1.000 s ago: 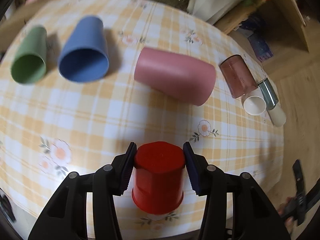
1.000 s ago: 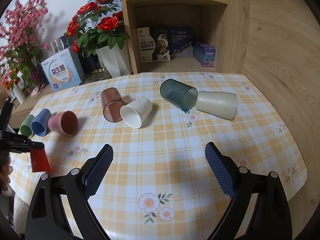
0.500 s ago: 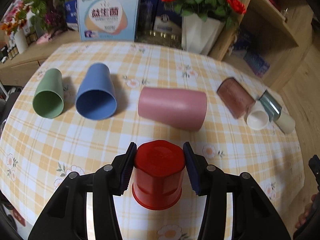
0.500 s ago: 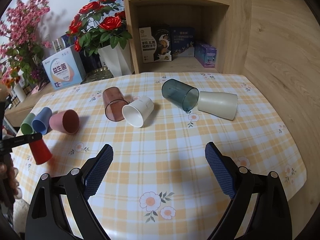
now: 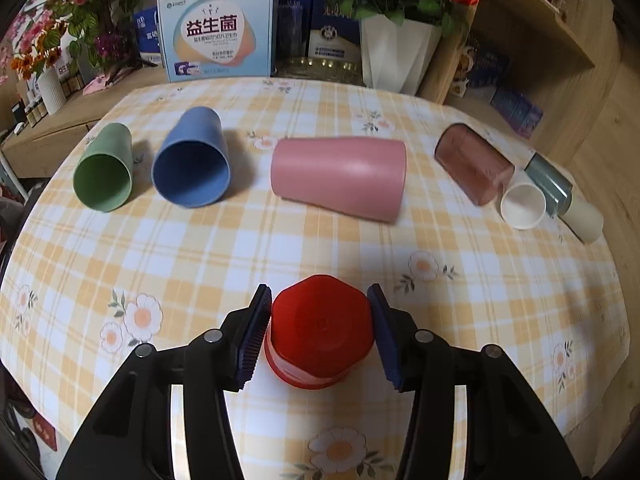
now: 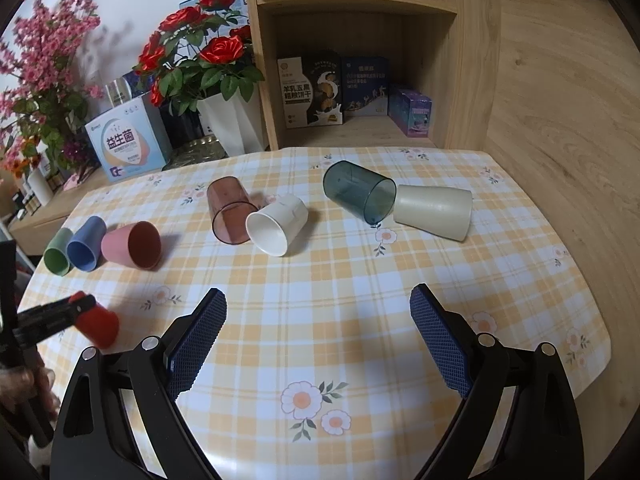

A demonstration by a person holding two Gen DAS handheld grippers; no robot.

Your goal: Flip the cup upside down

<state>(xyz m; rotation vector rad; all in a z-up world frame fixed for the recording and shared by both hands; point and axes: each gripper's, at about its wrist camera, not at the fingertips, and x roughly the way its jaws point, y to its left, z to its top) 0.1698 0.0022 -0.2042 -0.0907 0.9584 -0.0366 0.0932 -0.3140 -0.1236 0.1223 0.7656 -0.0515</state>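
A red cup (image 5: 320, 332) sits between the pads of my left gripper (image 5: 318, 336), its closed base towards the camera and its rim away and downward. The pads press both its sides, and it is tilted above the checked tablecloth (image 5: 320, 248). In the right wrist view the red cup (image 6: 98, 326) shows at the far left, held by the left gripper, tilted with its rim low near the cloth. My right gripper (image 6: 318, 340) is open and empty over the table's near side.
Several cups lie on their sides: green (image 5: 104, 176), blue (image 5: 192, 168), pink (image 5: 340, 178), brown clear (image 5: 474, 168), white (image 5: 522, 204), dark teal (image 6: 360, 196), cream (image 6: 432, 210). A vase of roses (image 6: 232, 120), boxes and a wooden shelf (image 6: 360, 132) stand behind the table.
My left gripper has turned with the red cup in it, so the cup's base now faces the camera more squarely and the view has swung up from the table. The right gripper has barely moved.
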